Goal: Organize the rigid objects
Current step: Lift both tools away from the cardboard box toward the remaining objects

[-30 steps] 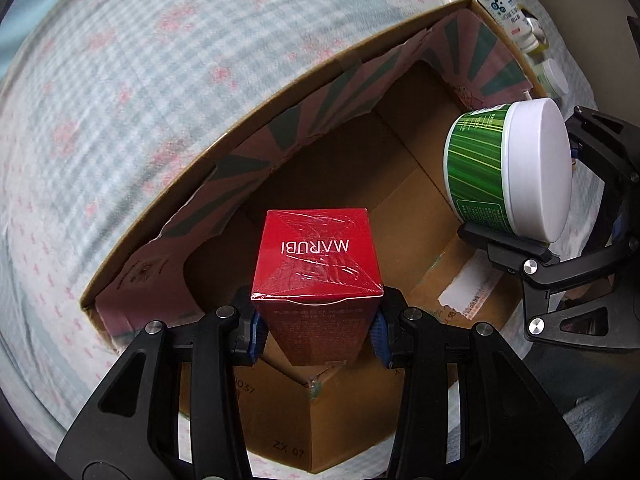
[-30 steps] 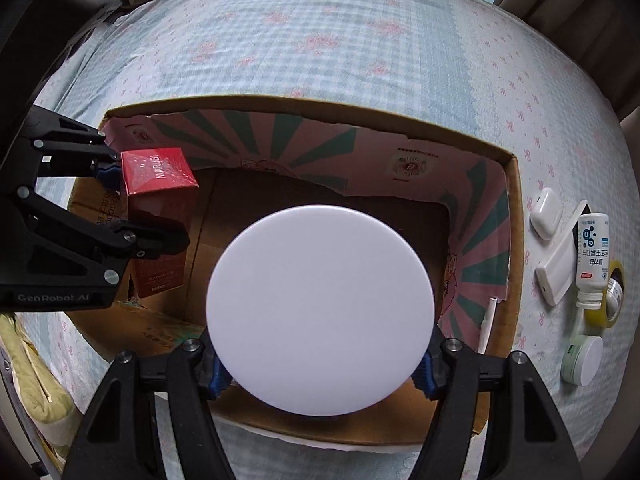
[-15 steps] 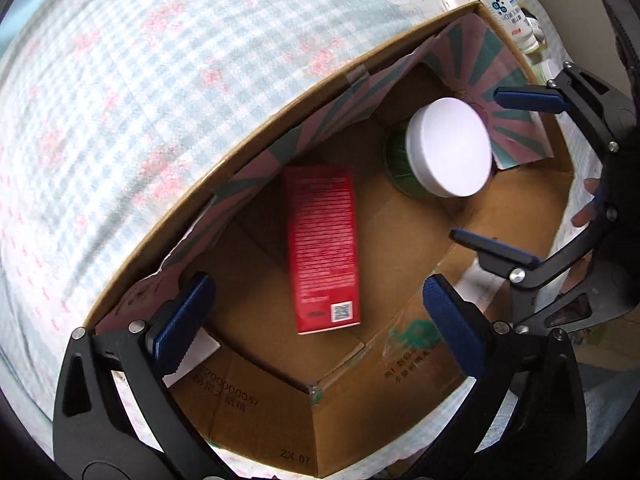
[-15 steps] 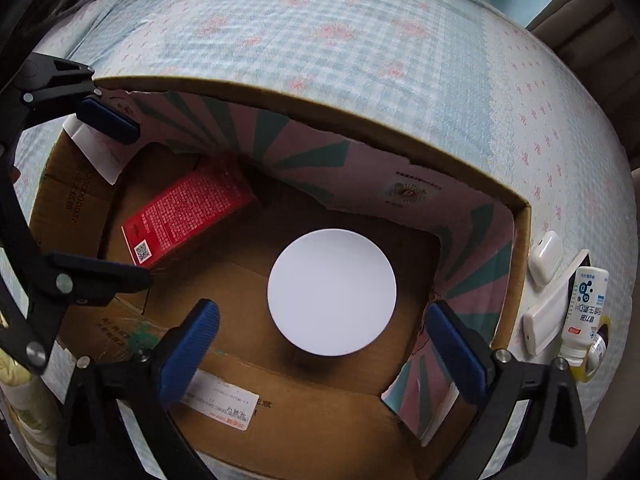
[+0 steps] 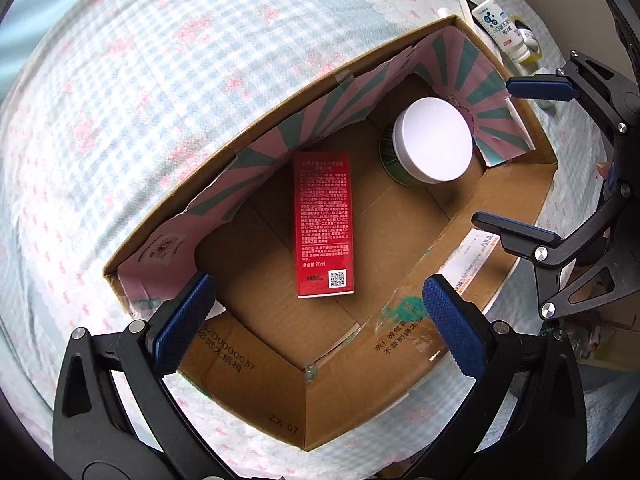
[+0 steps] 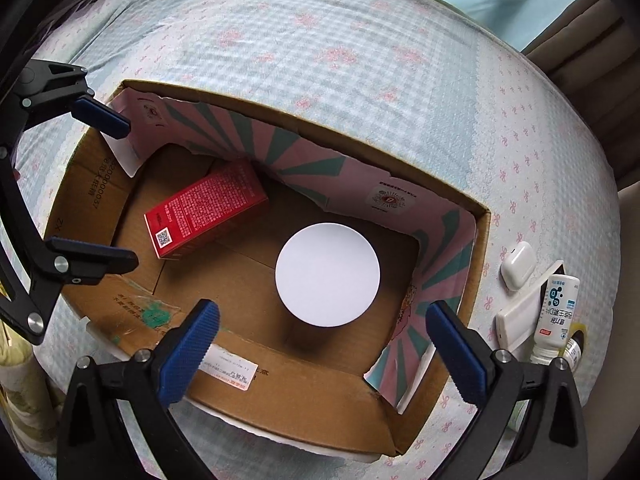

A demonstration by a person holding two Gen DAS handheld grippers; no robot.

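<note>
Left gripper [image 5: 316, 316] hangs above the near edge of the cardboard box [image 5: 360, 392], blue pads spread wide, nothing between them. Right gripper [image 6: 322, 350] likewise: fingers apart, empty, poised over its own near wall of the box. Inside, on the brown floor, the red carton [image 5: 323, 226] lies flat on a long face, long axis running straight away from the left gripper, QR-code end nearest it, far end close to the patterned lining. Beside it and apart from it, toward the right-hand end, the white-lidded jar [image 6: 327, 275] stands upright, green body just visible under the lid in the left view. Both pieces look placed. Further out, on the checked bedspread [image 6: 320, 40] beyond the box's right wall, the remaining loose things sit clustered: a white earbud case [image 6: 517, 265], a flat white block [image 6: 520, 316], a white squeeze bottle [image 6: 556, 312] (a small dark vial and something yellow lie partly hidden behind it). These lie to the right of the right gripper, well apart from the left, so the right hand is the nearer for the next pick; the bottle's long axis points roughly toward that gripper.
</note>
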